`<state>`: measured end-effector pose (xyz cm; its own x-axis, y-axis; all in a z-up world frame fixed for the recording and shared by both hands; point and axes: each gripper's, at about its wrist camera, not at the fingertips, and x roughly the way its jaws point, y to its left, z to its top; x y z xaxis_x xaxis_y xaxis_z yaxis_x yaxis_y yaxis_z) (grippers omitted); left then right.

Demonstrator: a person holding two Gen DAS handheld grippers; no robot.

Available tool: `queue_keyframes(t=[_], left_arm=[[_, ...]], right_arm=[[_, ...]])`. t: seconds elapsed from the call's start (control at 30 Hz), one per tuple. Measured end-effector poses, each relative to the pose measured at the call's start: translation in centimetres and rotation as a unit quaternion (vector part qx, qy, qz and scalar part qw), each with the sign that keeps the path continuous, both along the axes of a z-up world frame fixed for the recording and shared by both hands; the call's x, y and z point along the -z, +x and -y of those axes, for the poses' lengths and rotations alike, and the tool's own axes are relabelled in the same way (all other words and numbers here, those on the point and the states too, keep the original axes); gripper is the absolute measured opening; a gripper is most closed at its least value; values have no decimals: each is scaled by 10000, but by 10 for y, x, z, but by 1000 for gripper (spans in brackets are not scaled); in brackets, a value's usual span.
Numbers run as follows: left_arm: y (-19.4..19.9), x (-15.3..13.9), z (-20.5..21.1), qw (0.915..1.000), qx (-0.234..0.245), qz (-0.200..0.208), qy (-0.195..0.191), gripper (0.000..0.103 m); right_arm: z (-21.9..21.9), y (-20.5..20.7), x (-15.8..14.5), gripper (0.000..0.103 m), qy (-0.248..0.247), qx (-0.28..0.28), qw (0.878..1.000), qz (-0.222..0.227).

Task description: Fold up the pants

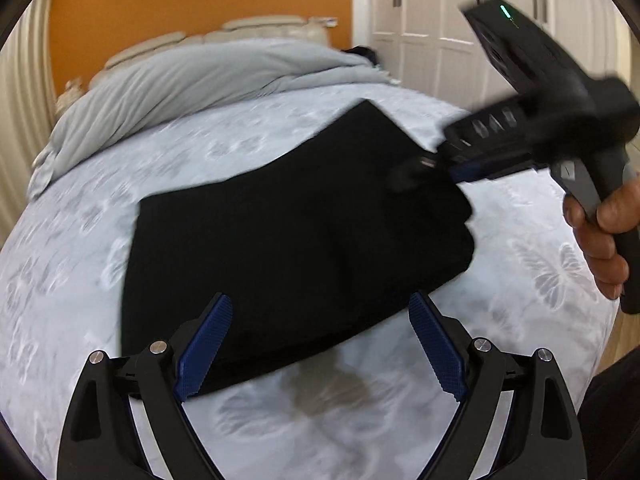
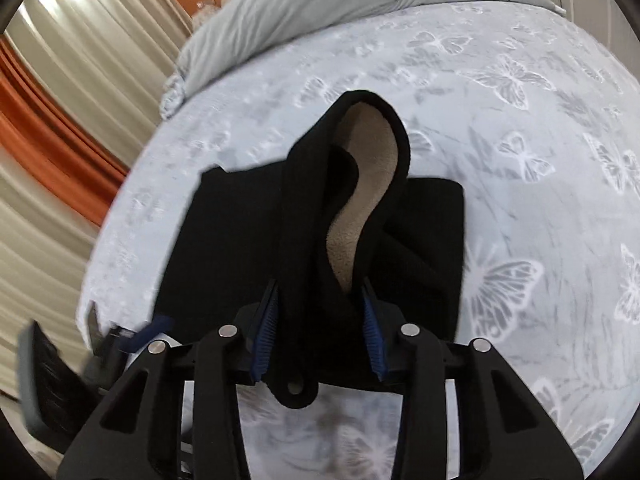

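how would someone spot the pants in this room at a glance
On the bed's pale butterfly-print sheet, below the bunched grey duvet, lie the black pants, the only dark thing there. One end shows beige fleece lining.

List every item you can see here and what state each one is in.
Pants: black, folded on the bed, one end lifted with its beige lining showing.
Left gripper: open, empty, above the pants' near edge.
Right gripper: pinching the lifted end of the pants.
Blanket: grey, bunched up by the headboard.
Bed sheet: spread flat, butterfly pattern.
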<state>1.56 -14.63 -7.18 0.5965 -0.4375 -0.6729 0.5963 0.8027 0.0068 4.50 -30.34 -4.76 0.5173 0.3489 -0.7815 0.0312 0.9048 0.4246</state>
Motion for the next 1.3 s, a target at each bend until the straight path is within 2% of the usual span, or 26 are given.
queue_keyframes(t=[0.13,0.2,0.3,0.33,0.37,0.4,0.43,0.47,0.53,0.63,0.7,0.73,0.8,0.83,0.87,0.93,1.0,1.07,1.13,1.2,1.23,1.27,1.3], left_arm=[[17,11,36,9998,-58,-10,172,87],[28,18,52,9998,-86,-139,92,87],[43,29,72,9995,-145,-278,-68,85],[49,31,74,9994,-195,-271,-126,76],[55,30,72,9992,-305,-171,-215,46],[66,26,65,9982,-400,-278,-347,28],[75,20,55,9957,-425,-520,-642,21],[90,8,28,9862,-530,-951,-1245,19],[106,-15,-17,9715,-888,-1165,-1866,16],[114,-65,-100,9537,-1559,-817,-2440,16],[107,-96,-154,9435,-1995,-353,-2623,16],[103,-107,-173,9393,-2168,-145,-2655,16],[93,-119,-212,9270,-2531,122,-2767,16],[90,-119,-228,9204,-2707,149,-2817,16],[88,-114,-246,9092,-2948,108,-2939,16],[91,-96,-268,8942,-3258,-86,-3069,16],[96,-82,-279,8901,-3412,-353,-3002,16],[107,-71,-290,8848,-3567,-545,-2949,16],[115,-60,-302,8757,-3683,-733,-3037,16],[115,-58,-311,8706,-3698,-833,-3137,16],[116,-57,-314,8697,-3695,-845,-3160,16],[116,-57,-314,8700,-3686,-824,-3171,16],[115,-57,-313,8710,-3680,-800,-3155,16]], right_arm=[[10,5,7,37,560,42,9983,-133],[17,8,11,37,908,52,9957,-167],[20,11,10,38,1044,67,9944,-177],[21,11,7,39,983,76,9950,-184],[27,8,-2,41,847,152,9963,-36],[35,4,-9,42,831,197,9963,94],[42,0,-17,42,825,260,9959,254],[50,-7,-28,42,748,342,9956,457],[60,-19,-40,43,407,463,9955,721],[55,-27,-30,50,-358,468,9966,583],[38,-25,-13,51,-846,284,9955,331],[24,-22,0,51,-920,41,9957,107],[7,-21,21,51,-627,-204,9977,-124],[-2,-17,30,54,-426,-263,9985,-234],[-12,-11,42,57,-179,-294,9987,-385],[-27,-1,57,57,202,-303,9976,-592],[-44,3,56,59,248,-244,9980,-525],[-75,0,36,58,-407,-429,9982,-71],[-119,-3,25,58,-1269,-1009,9860,383],[-150,2,31,70,-1723,-1400,9741,419],[-164,8,43,70,-1961,-1527,9682,292],[-171,15,53,68,-2114,-1537,9651,147],[-173,22,63,49,-2242,-1508,9628,-12]])
